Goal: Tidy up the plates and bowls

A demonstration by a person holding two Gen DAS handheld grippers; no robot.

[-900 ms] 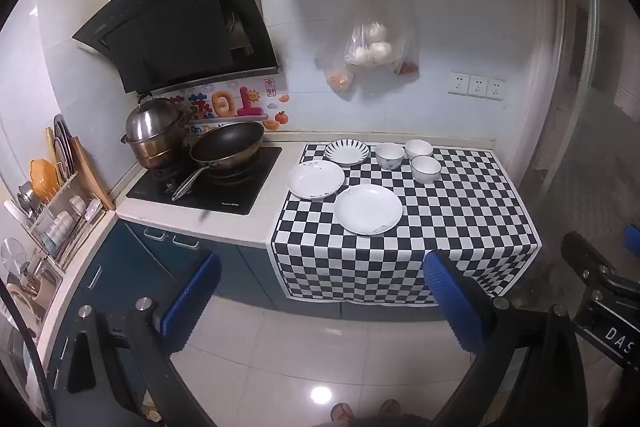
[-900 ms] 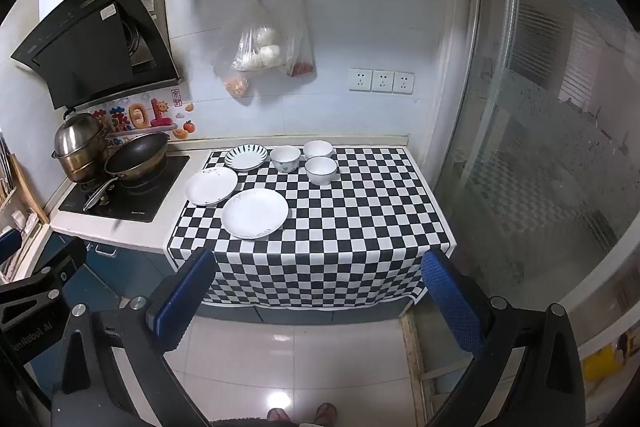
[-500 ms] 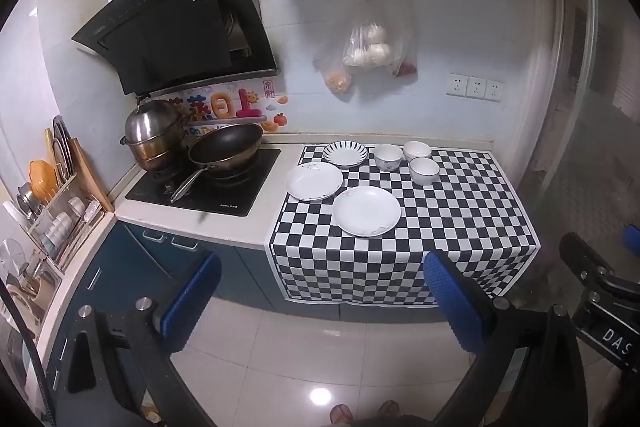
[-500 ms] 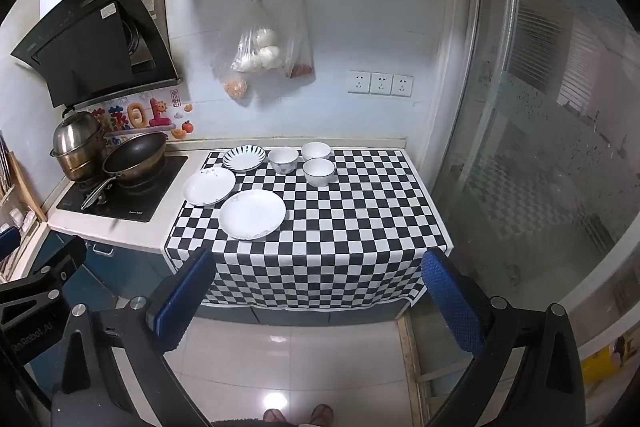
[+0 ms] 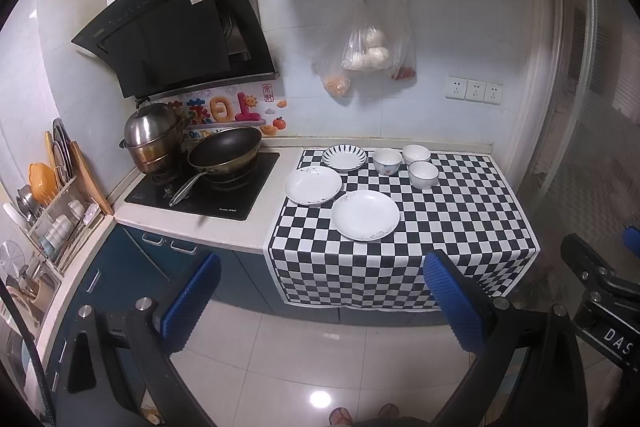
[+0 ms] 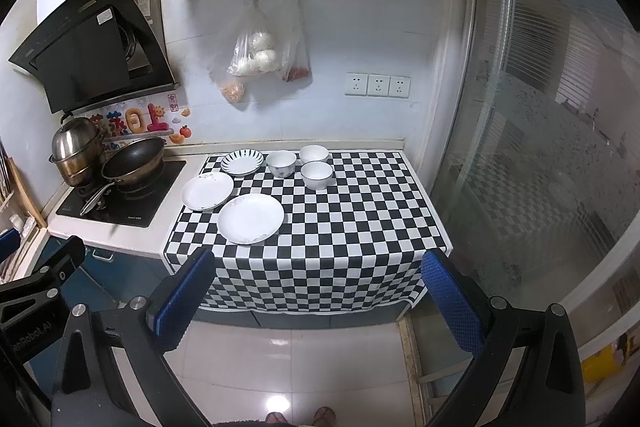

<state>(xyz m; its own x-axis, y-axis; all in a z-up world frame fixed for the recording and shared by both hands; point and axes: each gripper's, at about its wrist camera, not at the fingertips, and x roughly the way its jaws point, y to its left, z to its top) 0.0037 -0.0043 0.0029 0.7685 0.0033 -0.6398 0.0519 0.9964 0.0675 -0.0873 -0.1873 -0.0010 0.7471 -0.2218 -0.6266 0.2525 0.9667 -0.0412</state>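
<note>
On a checkered cloth [image 5: 460, 227] [image 6: 352, 227] lie a large white plate [image 5: 365, 215] [image 6: 251, 213], a second white plate [image 5: 313, 185] [image 6: 207, 190] and a striped-rim plate [image 5: 344, 158] [image 6: 242, 162]. Three white bowls stand behind: one with a pattern [image 5: 387, 161] [image 6: 281, 163], one at the back [image 5: 416, 154] [image 6: 314, 154], one nearer [image 5: 423, 175] [image 6: 316, 175]. My left gripper [image 5: 320, 299] and right gripper [image 6: 316, 301] are both open and empty, held over the floor well in front of the counter.
A black wok [image 5: 224, 151] and a steel pot [image 5: 154, 137] sit on the cooktop at left. A dish rack [image 5: 52, 211] stands at far left. Plastic bags [image 5: 368, 47] hang on the wall. A glass door [image 6: 540, 147] is at right.
Both grippers have drawn back slightly; the counter sits a little higher and farther in both views. Nothing on the counter has moved.
</note>
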